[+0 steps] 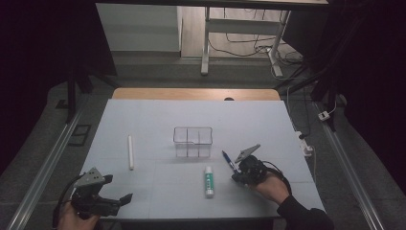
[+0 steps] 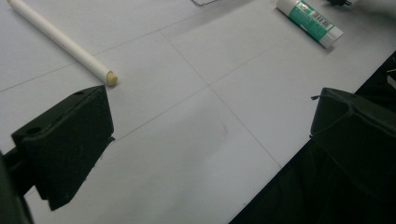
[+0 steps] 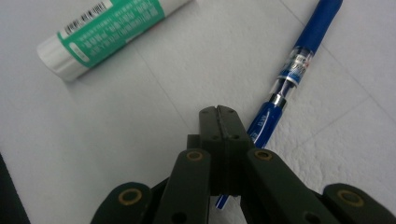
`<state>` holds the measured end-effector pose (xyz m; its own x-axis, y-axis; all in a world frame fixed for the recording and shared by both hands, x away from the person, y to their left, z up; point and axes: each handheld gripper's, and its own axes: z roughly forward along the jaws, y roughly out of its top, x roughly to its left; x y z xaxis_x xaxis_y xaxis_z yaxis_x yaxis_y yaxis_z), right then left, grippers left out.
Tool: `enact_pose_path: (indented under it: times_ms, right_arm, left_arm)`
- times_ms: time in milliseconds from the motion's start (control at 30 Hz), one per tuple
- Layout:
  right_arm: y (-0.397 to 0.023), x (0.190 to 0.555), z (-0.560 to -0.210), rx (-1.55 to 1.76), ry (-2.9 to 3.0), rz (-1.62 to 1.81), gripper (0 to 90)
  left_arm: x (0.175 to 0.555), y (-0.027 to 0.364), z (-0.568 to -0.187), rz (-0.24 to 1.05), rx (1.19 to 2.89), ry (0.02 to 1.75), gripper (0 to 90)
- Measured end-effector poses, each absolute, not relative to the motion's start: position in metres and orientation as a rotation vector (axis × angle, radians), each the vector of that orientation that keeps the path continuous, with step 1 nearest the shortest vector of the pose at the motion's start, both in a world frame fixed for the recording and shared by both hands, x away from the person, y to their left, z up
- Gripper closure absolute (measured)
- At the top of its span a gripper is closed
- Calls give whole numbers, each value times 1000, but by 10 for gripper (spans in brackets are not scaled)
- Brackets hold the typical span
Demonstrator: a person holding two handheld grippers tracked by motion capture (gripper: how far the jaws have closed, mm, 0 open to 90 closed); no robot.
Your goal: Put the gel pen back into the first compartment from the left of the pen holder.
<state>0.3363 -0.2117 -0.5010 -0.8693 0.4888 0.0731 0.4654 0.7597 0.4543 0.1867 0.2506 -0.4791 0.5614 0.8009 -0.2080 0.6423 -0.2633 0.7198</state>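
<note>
A blue pen (image 1: 229, 160) lies on the white table right of centre, slanting toward the clear box (image 1: 193, 142). My right gripper (image 1: 238, 177) rests low at the pen's near end. In the right gripper view its jaws (image 3: 218, 114) are pressed together pad to pad, and the pen (image 3: 299, 60) runs past their right side and under them, not between them. A green-and-white glue stick (image 1: 208, 181) (image 3: 112, 30) lies just left of it. My left gripper (image 1: 117, 188) hovers at the near left corner, its jaws (image 2: 210, 112) wide apart over bare table.
A long white stick (image 1: 130, 152) (image 2: 60, 39) lies on the left half of the table. The clear box has dividers and stands mid-table. The glue stick (image 2: 309, 21) shows far off in the left gripper view. The table's front edge (image 1: 191, 219) is close to both hands.
</note>
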Motion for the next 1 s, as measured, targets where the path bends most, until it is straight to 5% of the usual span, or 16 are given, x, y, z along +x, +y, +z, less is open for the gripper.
enact_pose_path:
  times_ms: [1000]
  right_arm:
    - [-263,362,-497,966,2807,685,892]
  left_arm:
    - [188,250,-479,250,1999,1176,0]
